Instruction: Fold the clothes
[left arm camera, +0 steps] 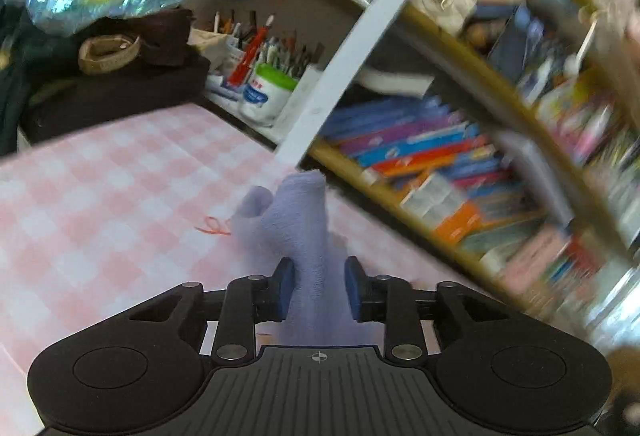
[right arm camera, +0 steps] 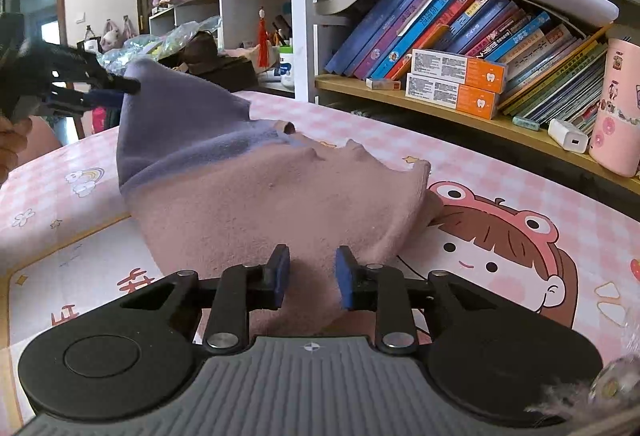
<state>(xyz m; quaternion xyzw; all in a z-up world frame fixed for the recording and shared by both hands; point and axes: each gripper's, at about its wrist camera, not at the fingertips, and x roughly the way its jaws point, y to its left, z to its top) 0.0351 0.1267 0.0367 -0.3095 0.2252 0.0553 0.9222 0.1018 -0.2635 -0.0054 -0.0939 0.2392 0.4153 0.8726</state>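
A soft cloth, purple on one part (right arm camera: 180,128) and pink on the other (right arm camera: 288,204), hangs stretched above the pink checked table (right arm camera: 500,176). My left gripper (left arm camera: 318,288) is shut on the purple end (left arm camera: 304,220) and holds it raised; it also shows in the right wrist view (right arm camera: 120,88) at the upper left. My right gripper (right arm camera: 310,282) is shut on the pink end near the table. The cloth's far edge droops onto the table.
A bookshelf (right arm camera: 460,36) full of books runs along the table's far side, with orange boxes (right arm camera: 456,76) and a pink cup (right arm camera: 616,108). A pen pot (left arm camera: 266,92) and dark bags (left arm camera: 120,76) stand at the table's far end.
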